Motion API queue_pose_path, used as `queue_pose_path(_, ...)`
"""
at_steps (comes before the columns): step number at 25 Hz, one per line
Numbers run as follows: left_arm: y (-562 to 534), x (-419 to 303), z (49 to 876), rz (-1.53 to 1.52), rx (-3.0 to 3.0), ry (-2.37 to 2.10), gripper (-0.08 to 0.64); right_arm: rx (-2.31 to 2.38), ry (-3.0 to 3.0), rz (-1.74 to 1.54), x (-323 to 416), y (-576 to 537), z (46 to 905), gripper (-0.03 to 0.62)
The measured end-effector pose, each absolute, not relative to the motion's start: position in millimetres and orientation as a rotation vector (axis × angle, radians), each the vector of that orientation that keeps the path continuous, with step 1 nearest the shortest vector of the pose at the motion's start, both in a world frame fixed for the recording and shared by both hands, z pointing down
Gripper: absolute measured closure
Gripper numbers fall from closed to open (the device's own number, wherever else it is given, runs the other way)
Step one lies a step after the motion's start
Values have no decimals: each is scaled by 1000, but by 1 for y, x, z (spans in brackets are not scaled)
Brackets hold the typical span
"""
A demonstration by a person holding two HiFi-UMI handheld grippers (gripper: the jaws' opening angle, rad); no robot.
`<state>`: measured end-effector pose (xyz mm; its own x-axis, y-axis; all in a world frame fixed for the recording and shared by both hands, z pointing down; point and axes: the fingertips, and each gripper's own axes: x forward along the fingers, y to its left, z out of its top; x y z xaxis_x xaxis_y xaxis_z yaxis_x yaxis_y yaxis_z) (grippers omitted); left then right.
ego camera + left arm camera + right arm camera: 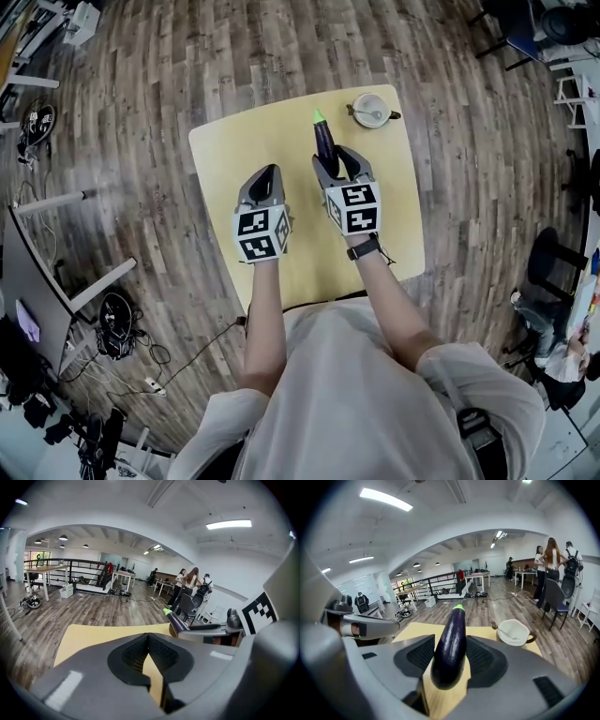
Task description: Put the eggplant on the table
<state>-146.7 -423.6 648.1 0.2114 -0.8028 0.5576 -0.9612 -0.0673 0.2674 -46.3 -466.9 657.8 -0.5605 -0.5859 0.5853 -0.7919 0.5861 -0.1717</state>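
Wood-plank floor [141,112] spreads all round, with a tangle of cables [141,354] lying on it off to the left. On the planks stands a small table [225,159] with a pale yellow top, and the person [356,403] leans at its near edge, reaching out over it with both arms.

The left gripper [270,173] hangs over the left half of the table. Its two jaws are closed together at the tips with nothing between them. Through the slot behind the tips only the yellow top shows.

Just beside it to the right, the right gripper [336,161] is clamped on the eggplant [323,141]. The dark purple body sits between the two pads, its blunt end back toward the person. Its bright green tip sticks out ahead toward the far edge. The eggplant is over the middle of the table, held in the gripper rather than lying loose on the top.

Further right, near the far right corner, a white cup [384,101] with a dark handle stands on the table. A spoon [367,114] rests in it, and both are well apart from the eggplant. Across the room on that side a few people [547,562] stand.
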Motion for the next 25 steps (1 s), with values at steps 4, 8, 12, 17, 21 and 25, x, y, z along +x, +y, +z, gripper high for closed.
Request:
queue_pose_path(4,-426,-144,666,357,1874,-1614,551,1057,-2293,607,-46,-469,690,383)
queue_pose_path(8,-426,-143,681,371,1849,-1600,551,1024,-2249,625,-44,-470,719,383)
queue_pose_path(12,-425,-142,689,383,1837,-1592,551,996,-2222,644,-44,-470,741,383)
queue_pose_path(17,-421,-143,691,390,1820,-1590,551,962,-2195,658,-46,-466,757,383)
queue_pose_path(21,-416,-140,690,396,1822,-1589,551,950,-2167,662,-45,-462,768,383)
queue_pose_path(25,-411,-139,684,406,1832,-1589,551,949,-2134,672,-42,-460,777,383)
